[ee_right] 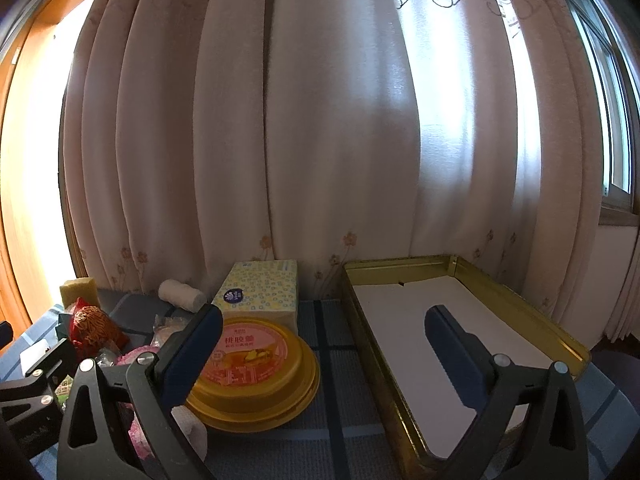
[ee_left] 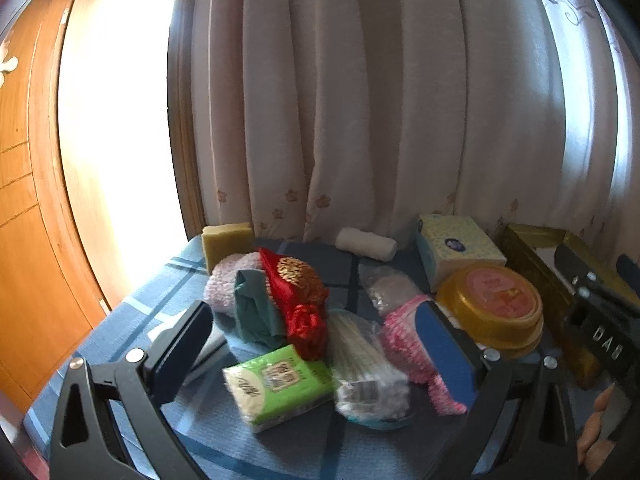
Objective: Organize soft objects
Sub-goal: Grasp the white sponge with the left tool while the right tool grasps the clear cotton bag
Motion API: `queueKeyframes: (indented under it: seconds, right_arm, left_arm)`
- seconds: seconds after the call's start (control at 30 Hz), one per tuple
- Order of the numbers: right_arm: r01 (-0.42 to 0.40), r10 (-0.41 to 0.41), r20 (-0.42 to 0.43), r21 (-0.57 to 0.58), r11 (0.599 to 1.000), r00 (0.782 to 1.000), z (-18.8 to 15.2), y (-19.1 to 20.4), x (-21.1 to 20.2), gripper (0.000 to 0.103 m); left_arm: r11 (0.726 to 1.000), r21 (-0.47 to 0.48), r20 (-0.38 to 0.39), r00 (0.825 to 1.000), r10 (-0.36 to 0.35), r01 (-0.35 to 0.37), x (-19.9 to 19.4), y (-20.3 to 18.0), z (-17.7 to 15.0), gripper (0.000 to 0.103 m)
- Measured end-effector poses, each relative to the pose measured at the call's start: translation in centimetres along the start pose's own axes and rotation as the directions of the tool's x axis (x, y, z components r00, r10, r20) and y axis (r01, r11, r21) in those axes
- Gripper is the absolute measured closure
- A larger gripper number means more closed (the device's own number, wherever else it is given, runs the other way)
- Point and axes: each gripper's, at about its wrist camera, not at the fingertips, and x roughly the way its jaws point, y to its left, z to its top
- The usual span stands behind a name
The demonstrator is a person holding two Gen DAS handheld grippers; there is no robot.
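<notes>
Two claws, both spread wide with nothing between the pads. Left claw [ee_left: 316, 344] hovers over the pile at the table's [ee_left: 120, 320] left end: sponge [ee_left: 226, 240] at the back corner, knit cloth [ee_left: 228, 284], red pouch [ee_left: 298, 280], green tissue pack [ee_left: 276, 384], swab bag [ee_left: 364, 364] and pink knit [ee_left: 404, 344] bunched close, so any of them is an easy first pick. Gauze roll [ee_left: 366, 244] lies apart by the curtain [ee_left: 360, 100]. Tissue box [ee_right: 260, 288] sits behind the yellow tub [ee_right: 252, 372]. Right claw [ee_right: 324, 360] hangs between tub and tin [ee_right: 520, 300], one pad over the tin's white liner. Tin looks empty and lidless, probably the drop spot, so the right claw seems staged to receive.
</notes>
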Motion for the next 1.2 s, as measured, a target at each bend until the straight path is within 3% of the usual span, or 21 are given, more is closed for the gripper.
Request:
queueKeyframes:
  seconds: [0.13, 0.4, 0.53, 0.73, 0.87, 0.97, 1.1, 1.2]
  right_arm:
    - [-0.053, 0.053, -0.007, 0.014, 0.999, 0.999, -0.2, 0.2, -0.3, 0.001]
    - [-0.247, 0.246, -0.035, -0.061, 0.967, 0.969, -0.9, 3.8, -2.1, 0.006]
    - [-0.373, 0.361, -0.122, -0.091, 0.923, 0.924, -1.5, 6.4, -2.3, 0.016]
    - [-0.468, 0.438, -0.227, -0.101, 0.878, 0.870, -2.2, 8.8, -1.9, 0.036]
    - [-0.555, 0.514, -0.291, -0.076, 0.829, 0.807, -2.7, 10.1, -2.2, 0.036]
    - [-0.588, 0.529, -0.343, -0.091, 0.804, 0.777, -3.2, 11.6, -2.3, 0.036]
    - [-0.585, 0.486, -0.454, -0.102, 0.804, 0.747, -3.8, 13.3, -0.7, 0.036]
    - [-0.567, 0.455, -0.518, -0.072, 0.820, 0.724, -4.3, 13.7, 1.1, 0.048]
  left_arm:
    - [0.998, 0.046, -0.012, 0.999, 0.046, -0.046, 0.2, 2.2, 0.0, 0.000]
    - [0.993, -0.041, -0.109, 0.989, 0.104, -0.109, 1.5, 10.0, -0.6, 0.001]
    - [0.987, -0.048, -0.148, 0.978, 0.147, -0.155, 1.9, 12.2, -1.3, 0.001]
    - [0.984, -0.064, -0.207, 0.967, 0.150, -0.167, 3.0, 13.9, -1.9, 0.005]
    - [0.986, -0.086, -0.222, 0.967, 0.124, -0.146, 3.3, 14.0, -1.8, 0.005]
    - [0.987, -0.057, -0.227, 0.965, 0.131, -0.148, 3.8, 13.4, -1.6, 0.005]
    - [0.994, -0.039, -0.268, 0.959, 0.091, -0.105, 4.5, 12.9, -1.5, 0.004]
    - [0.996, -0.030, -0.284, 0.956, 0.075, -0.087, 5.0, 12.7, -1.2, 0.004]
